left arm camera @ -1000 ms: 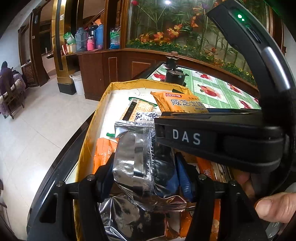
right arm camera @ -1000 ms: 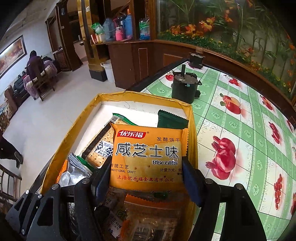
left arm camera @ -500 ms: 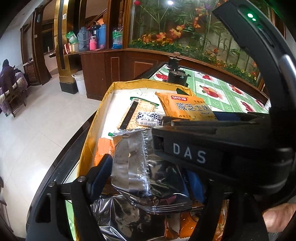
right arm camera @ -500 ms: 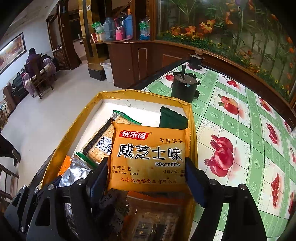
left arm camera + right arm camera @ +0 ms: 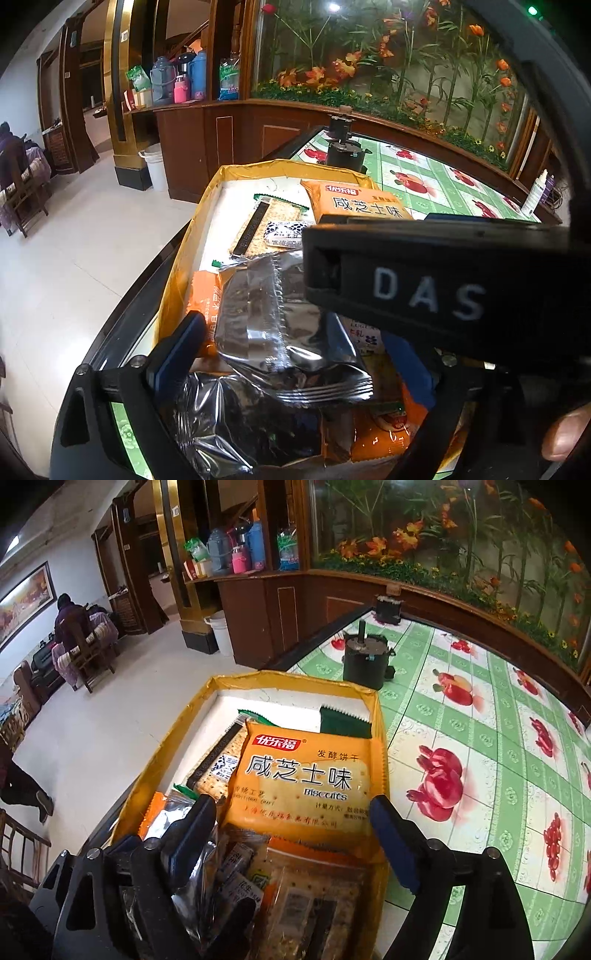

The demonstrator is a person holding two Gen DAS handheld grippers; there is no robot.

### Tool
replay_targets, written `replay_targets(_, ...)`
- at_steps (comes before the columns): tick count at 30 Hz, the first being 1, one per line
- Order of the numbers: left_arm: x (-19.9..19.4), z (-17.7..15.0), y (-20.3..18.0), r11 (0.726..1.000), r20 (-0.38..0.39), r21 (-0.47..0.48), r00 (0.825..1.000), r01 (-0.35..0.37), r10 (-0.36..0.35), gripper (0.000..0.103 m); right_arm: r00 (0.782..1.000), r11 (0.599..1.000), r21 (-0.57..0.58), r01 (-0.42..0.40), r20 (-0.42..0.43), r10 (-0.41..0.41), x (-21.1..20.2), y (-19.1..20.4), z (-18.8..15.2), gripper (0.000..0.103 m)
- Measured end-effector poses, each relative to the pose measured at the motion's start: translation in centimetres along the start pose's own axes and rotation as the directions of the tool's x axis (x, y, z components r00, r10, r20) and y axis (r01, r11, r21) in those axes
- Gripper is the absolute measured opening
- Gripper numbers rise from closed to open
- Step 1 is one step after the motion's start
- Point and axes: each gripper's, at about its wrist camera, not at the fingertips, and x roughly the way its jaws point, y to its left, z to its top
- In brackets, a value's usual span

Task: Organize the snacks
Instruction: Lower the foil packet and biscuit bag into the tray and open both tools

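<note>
While opening — both grippers over snacks

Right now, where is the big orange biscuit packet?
In the right wrist view the orange biscuit packet lies in the yellow box, on other snacks, against its right wall.

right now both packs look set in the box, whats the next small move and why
Probably lift both grippers clear. The left gripper is opening around the silver pack, the right gripper around the orange pack; both lie in the box, pads off.
</note>
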Motion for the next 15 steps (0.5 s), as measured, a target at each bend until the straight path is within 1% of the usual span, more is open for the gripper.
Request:
replay_targets(7,-1.4,0.0,-0.2,1.0,0.037,-0.015,0.999,0.003,-0.002,0.1,0.999,1.0,0.014,-0.019,0.033,0.019,-2.3,-0.4,-0.6,0.089)
replay_targets(15,-3.0,-0.8,-0.4,1.0,0.061,-0.025,0.998,-0.007,0.008,0.101,0.996,0.996,0.082,-0.046,0.078,0.039,-5.1,-2.0,-2.4,0.089)
